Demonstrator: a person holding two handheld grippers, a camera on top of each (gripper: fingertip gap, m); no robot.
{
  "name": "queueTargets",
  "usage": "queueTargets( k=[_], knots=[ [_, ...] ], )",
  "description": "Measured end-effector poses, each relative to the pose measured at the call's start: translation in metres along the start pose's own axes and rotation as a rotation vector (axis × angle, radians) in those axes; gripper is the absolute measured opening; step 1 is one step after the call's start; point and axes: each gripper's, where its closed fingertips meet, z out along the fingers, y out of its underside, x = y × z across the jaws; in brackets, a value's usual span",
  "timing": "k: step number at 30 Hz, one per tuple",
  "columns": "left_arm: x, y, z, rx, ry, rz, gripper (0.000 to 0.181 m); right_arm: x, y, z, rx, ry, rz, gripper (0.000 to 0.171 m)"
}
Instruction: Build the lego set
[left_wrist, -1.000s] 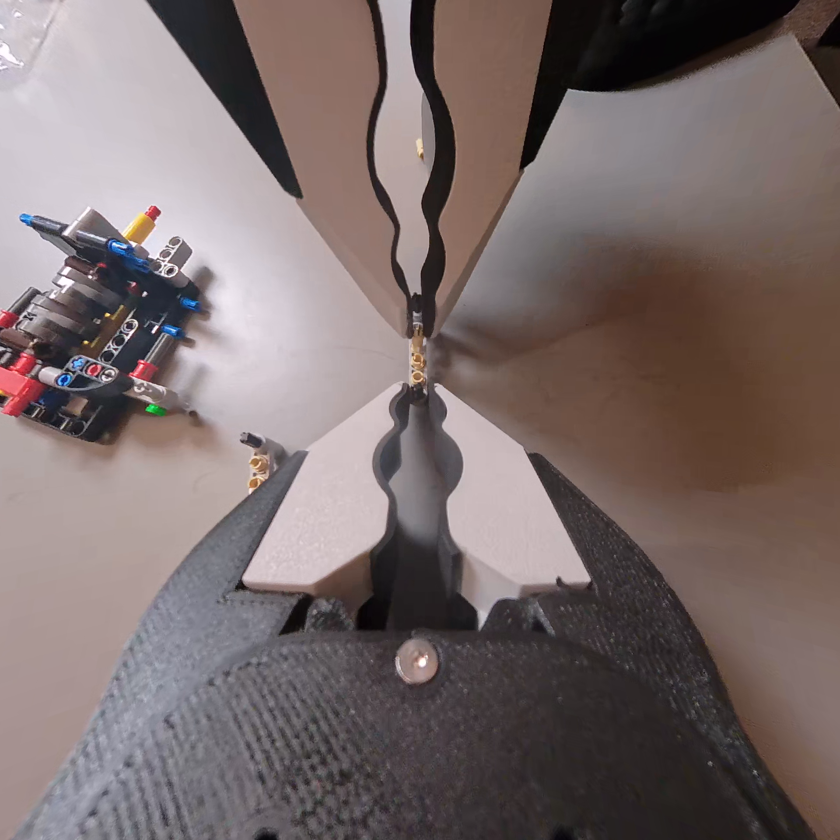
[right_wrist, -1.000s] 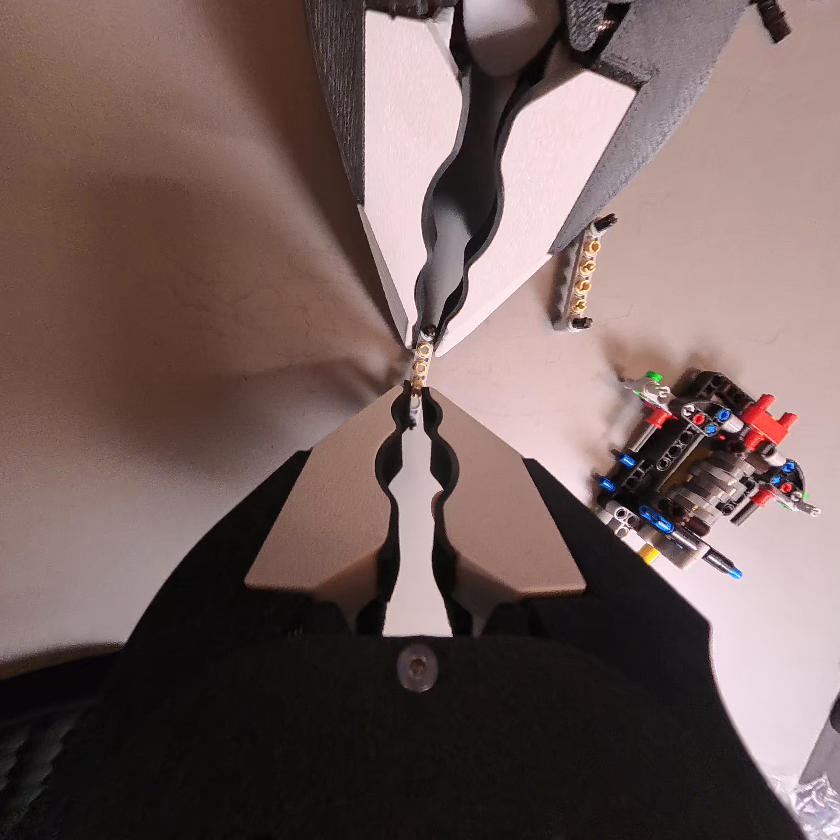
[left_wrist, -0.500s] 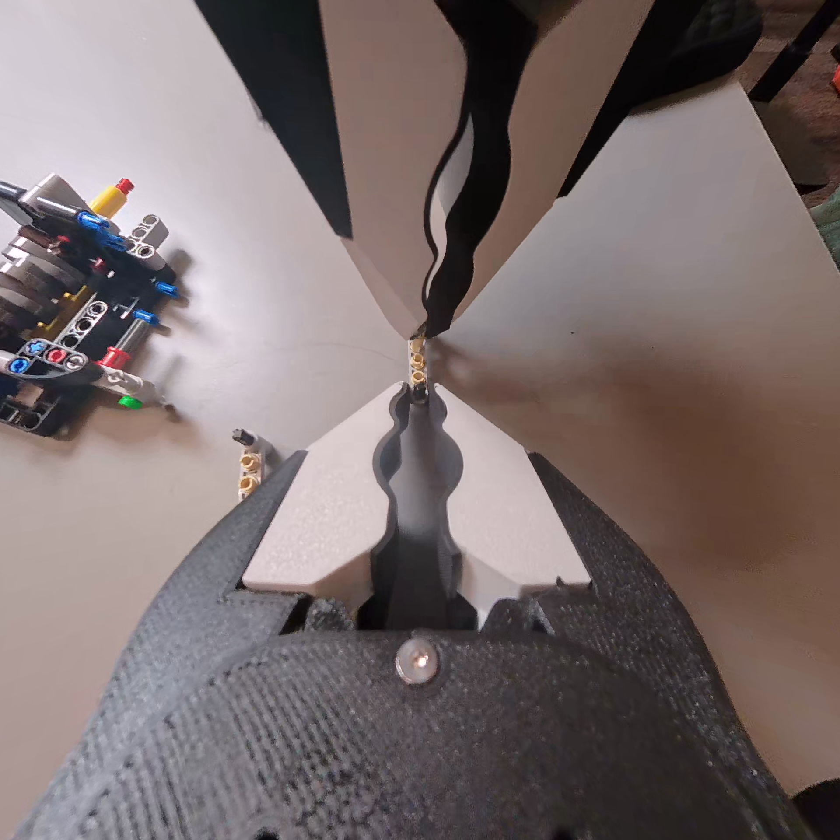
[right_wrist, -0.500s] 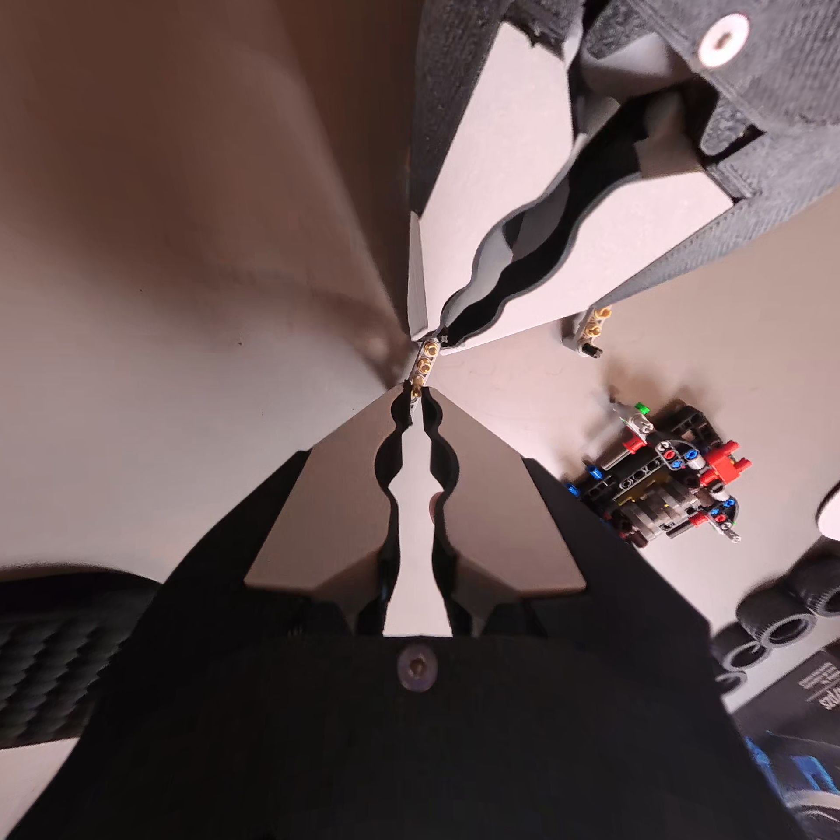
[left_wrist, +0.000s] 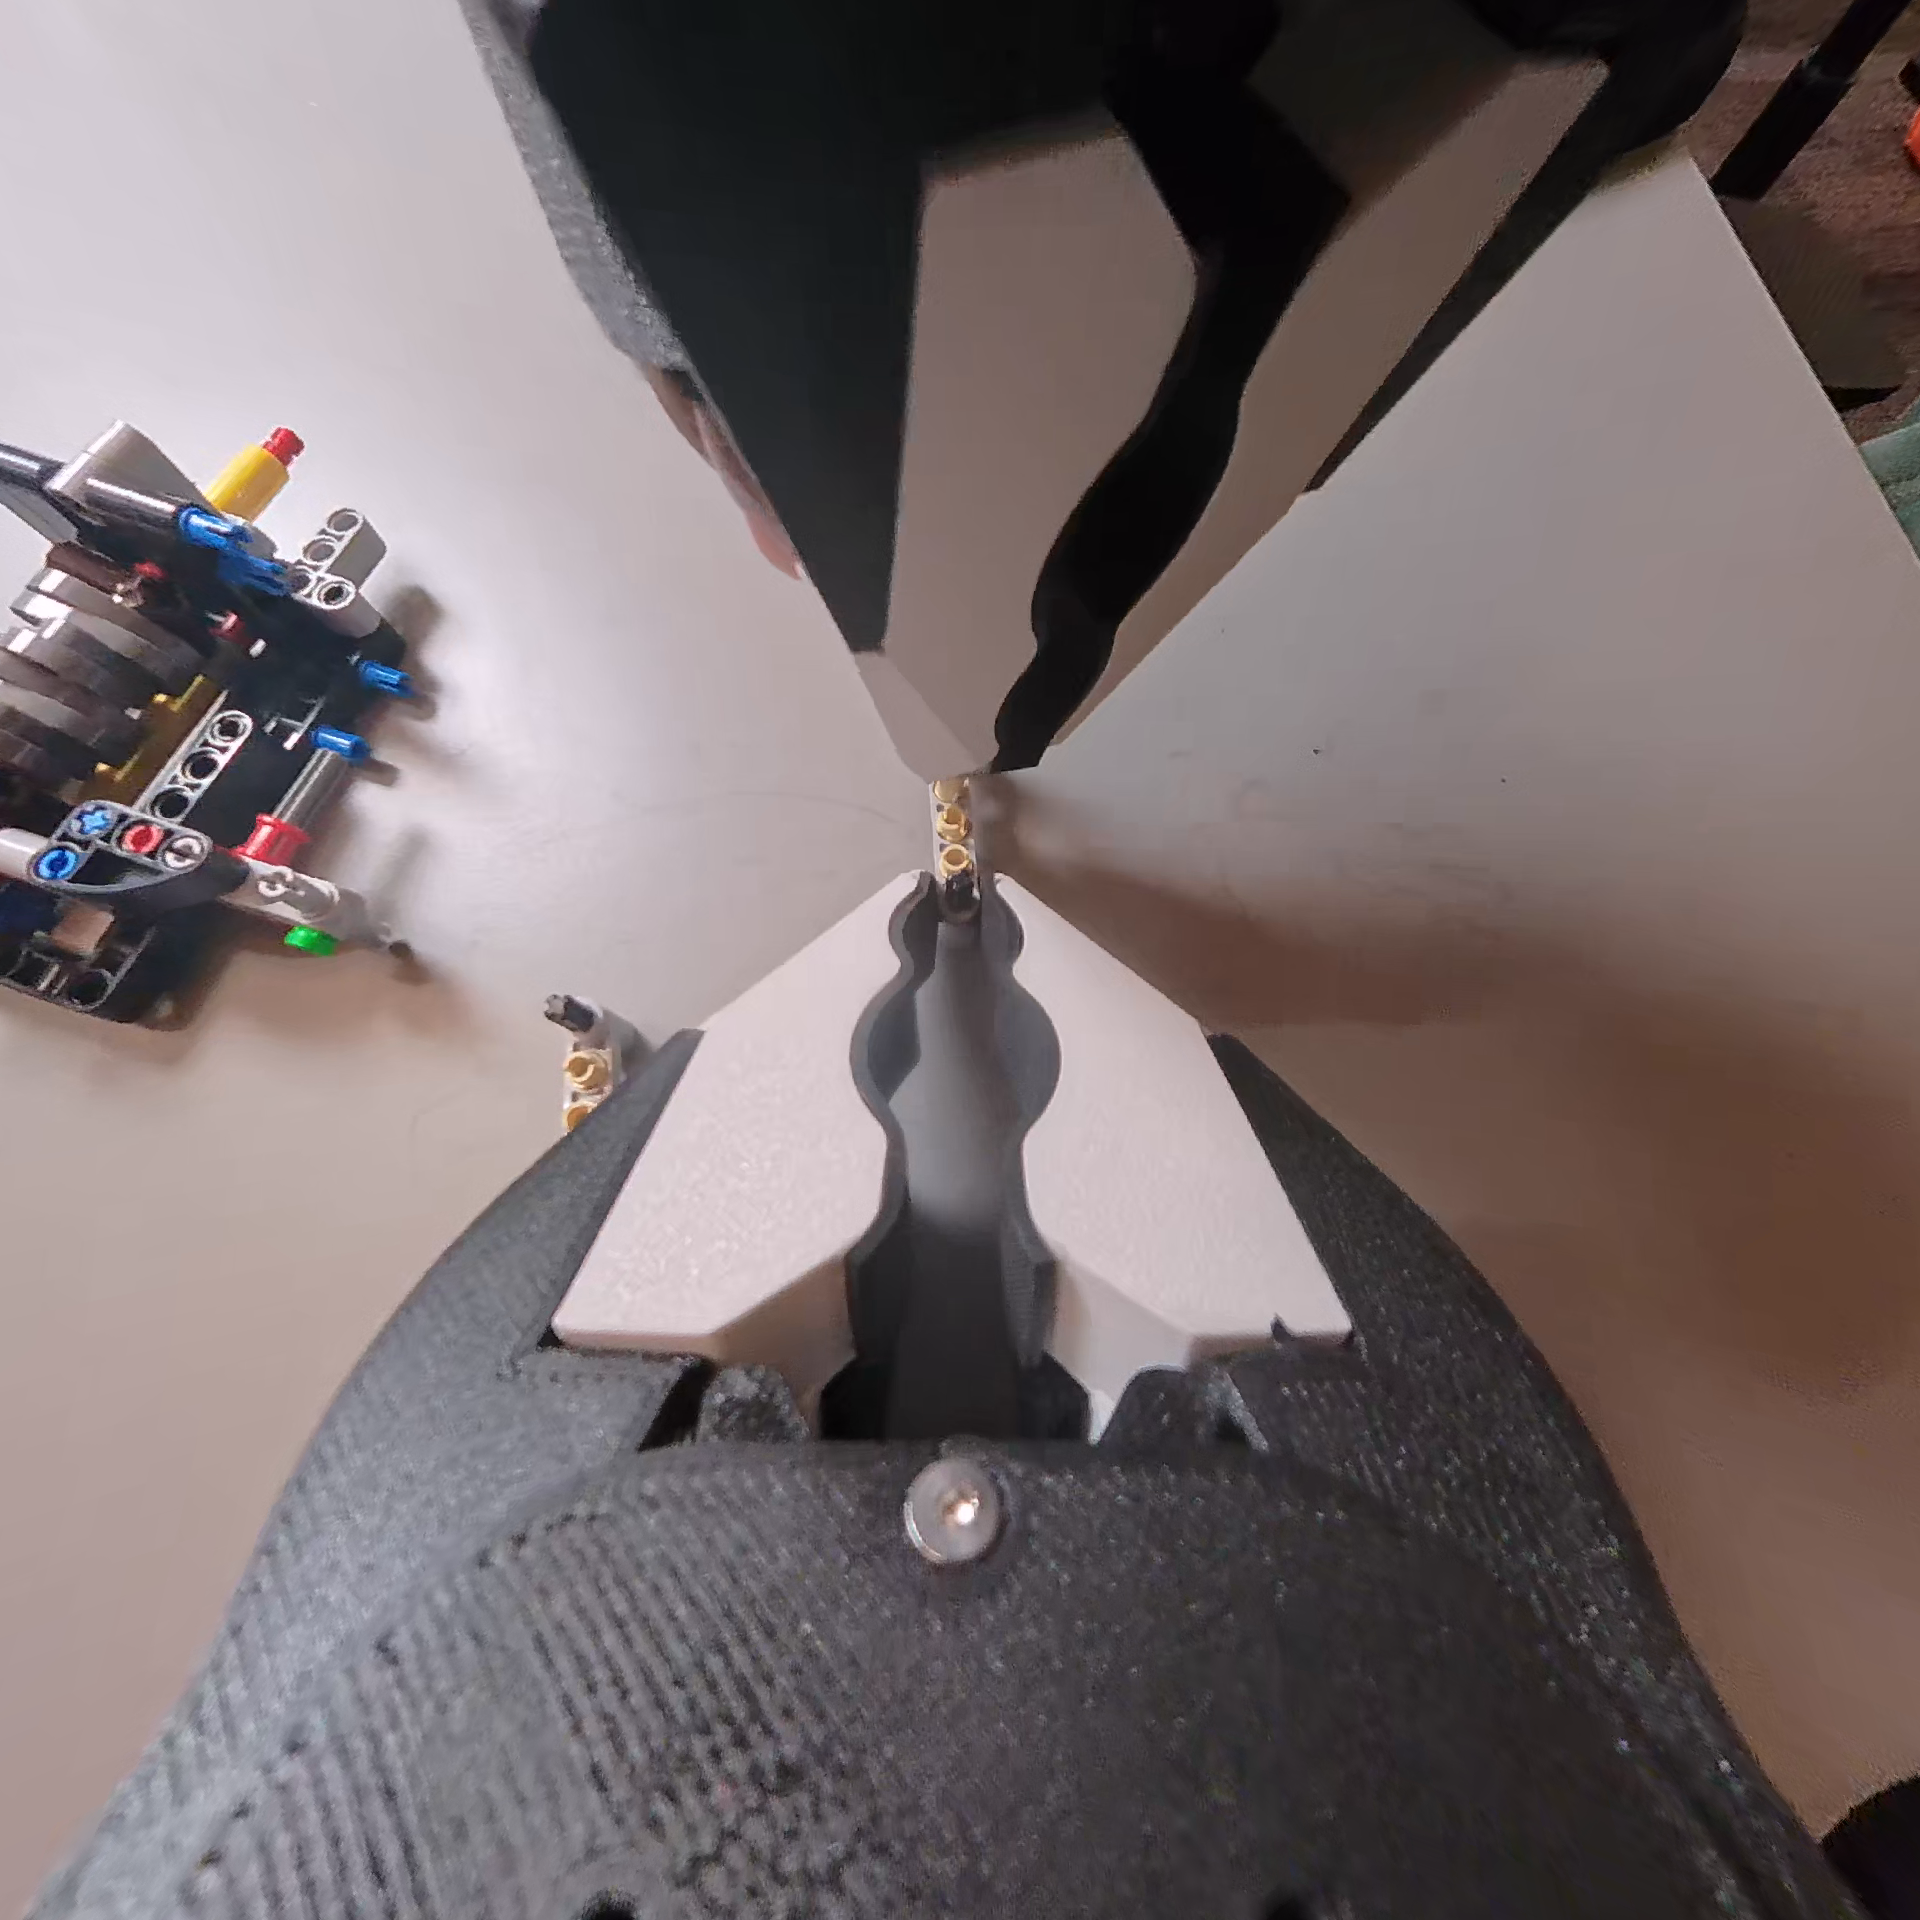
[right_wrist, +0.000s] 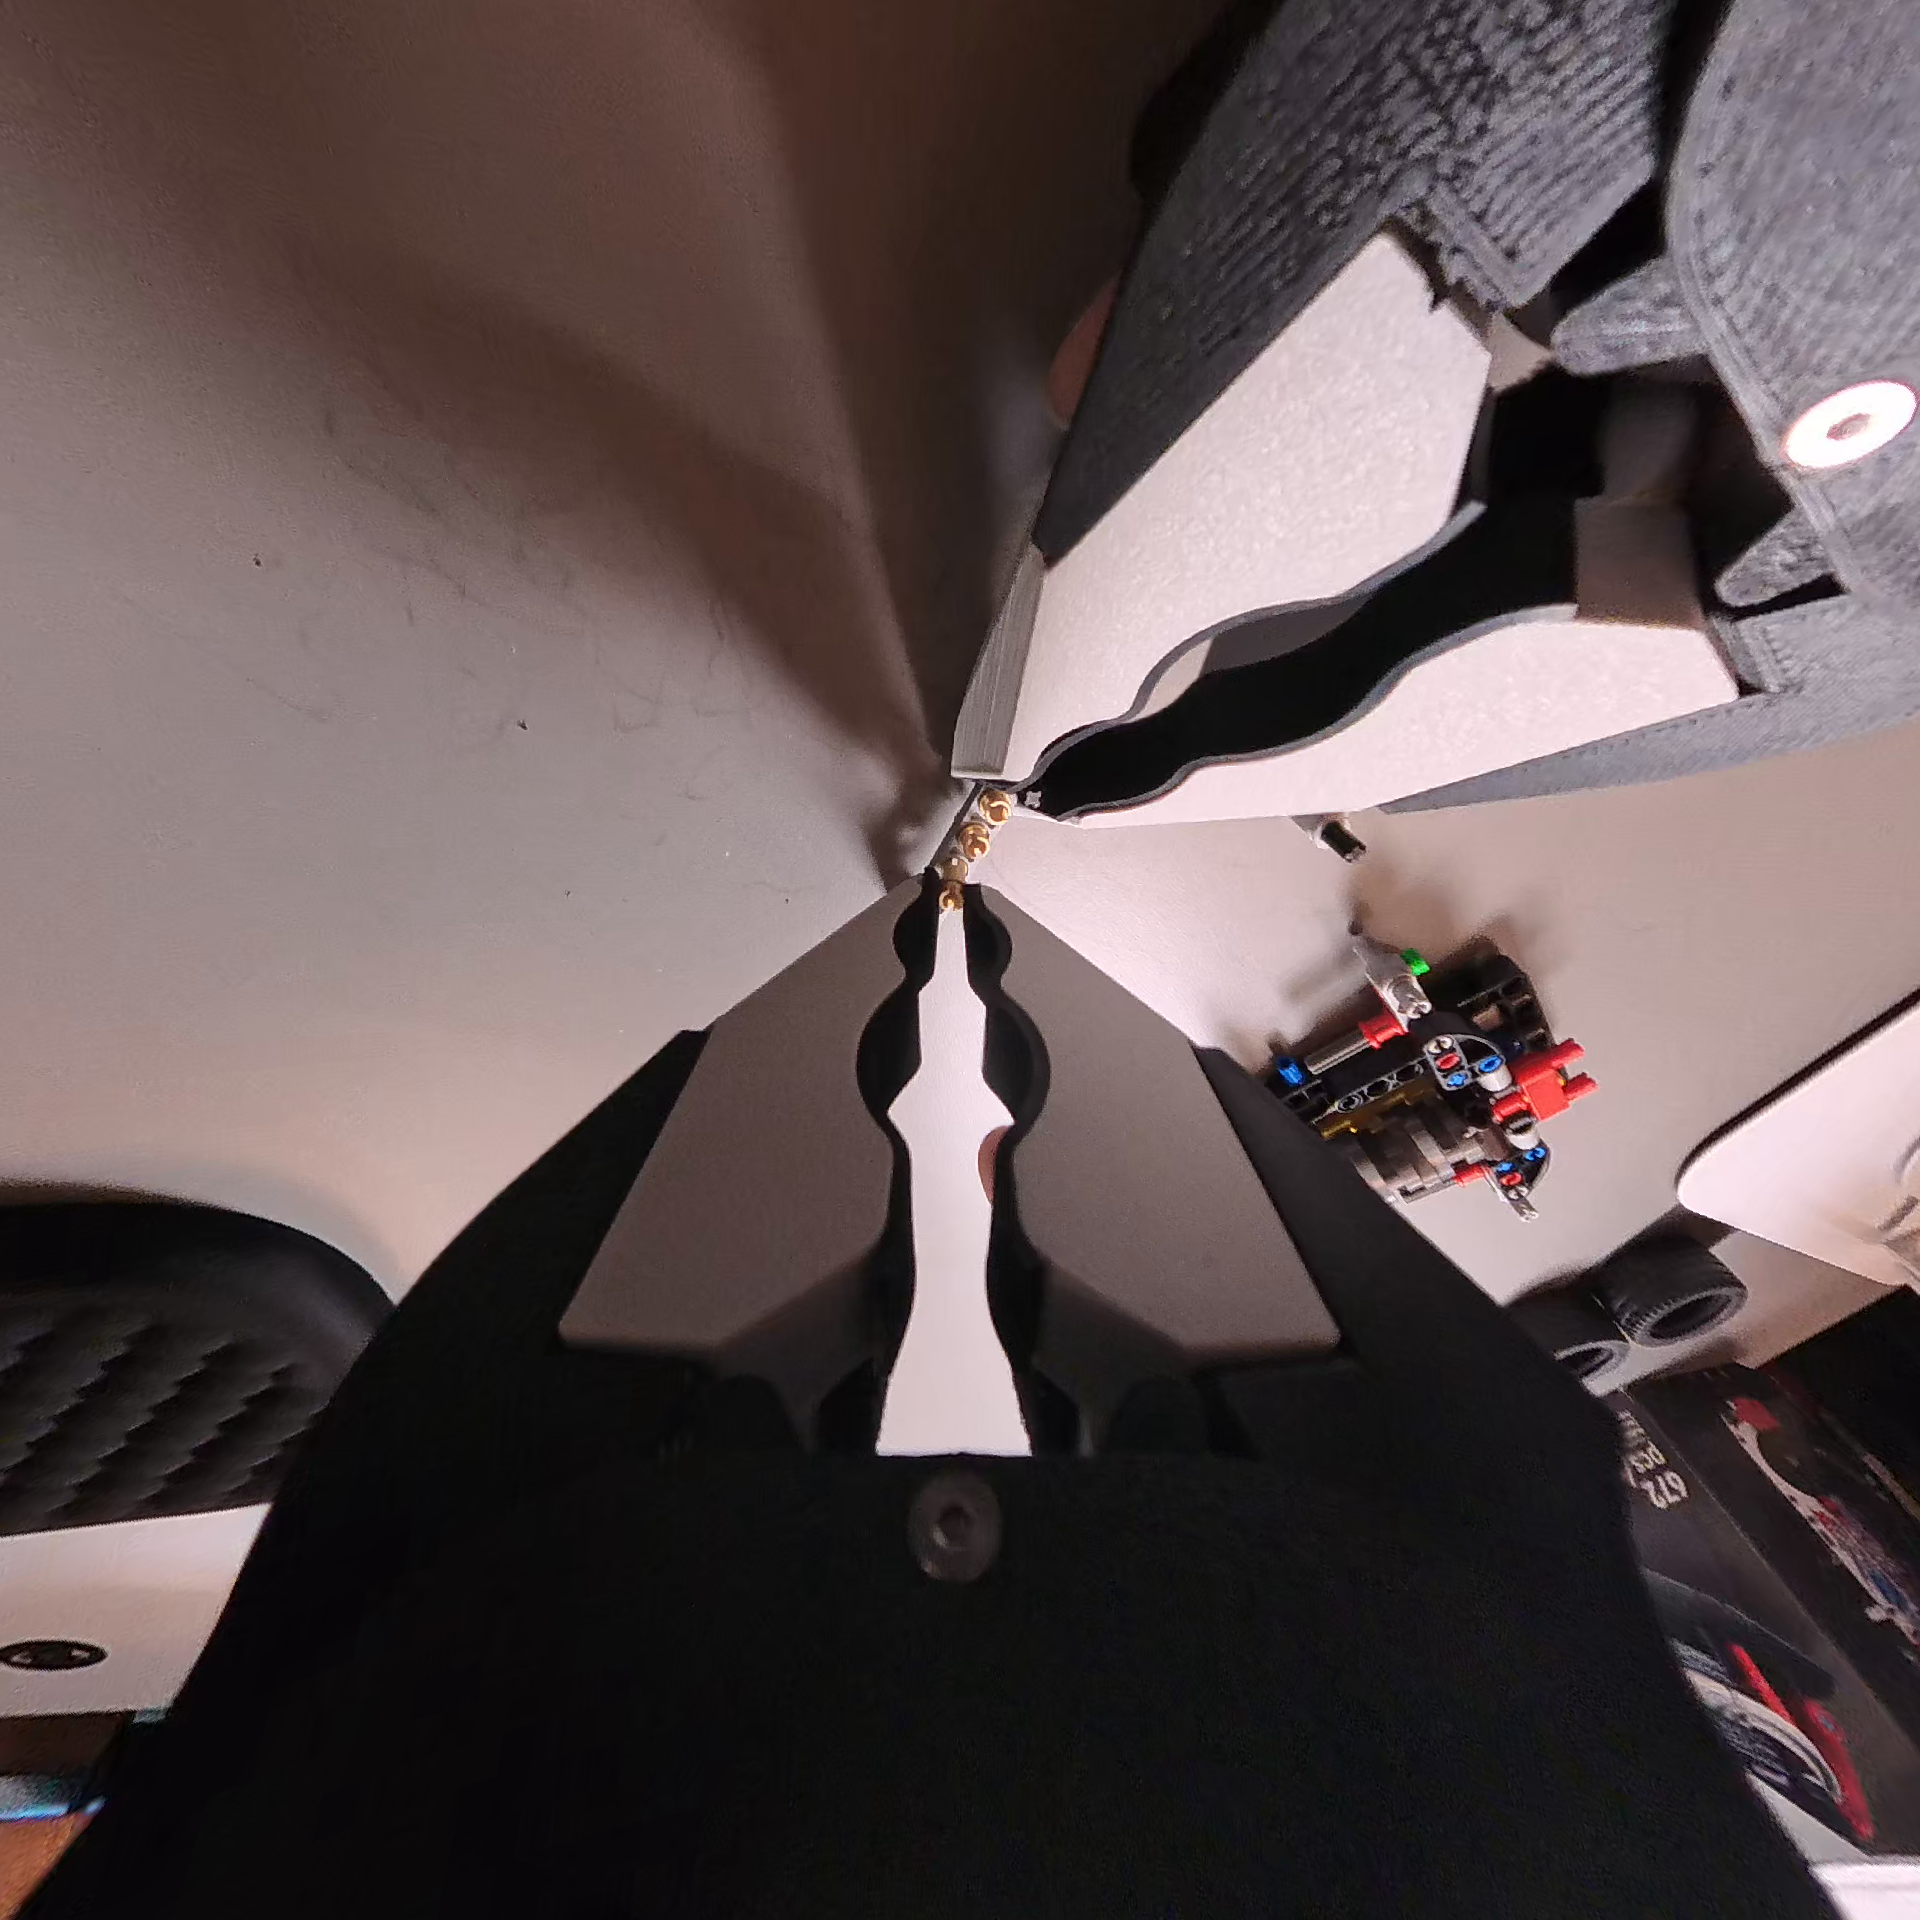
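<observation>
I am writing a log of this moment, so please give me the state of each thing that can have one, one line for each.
Left gripper: shut on the small beam, at its near end.
Right gripper: shut on the small beam, at its other end.
Small beam: held in the air between both grippers, tan pins in its holes.
Second beam: lying loose on the table, partly hidden.
Partly built model: resting on the table, untouched.
Tyres: lying loose, not mounted.

Warm dim light, broad soft shadows on the table (left_wrist: 623, 312), strong fisheye stretch at edges.
</observation>
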Motion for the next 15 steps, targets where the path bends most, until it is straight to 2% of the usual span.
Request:
queueTargets(
  k=[10,15],
  knots=[
    [0.0000,0.0000,-0.0001,0.000,0.017,-0.022,0.007,-0.0009,-0.0010,0.0012,-0.003,-0.072,0.031,0.002],
    [-0.0004,0.0001,-0.0004,0.001,0.026,-0.036,0.007,-0.0019,-0.0010,0.0027,0.018,-0.055,0.059,0.003]
  ],
)
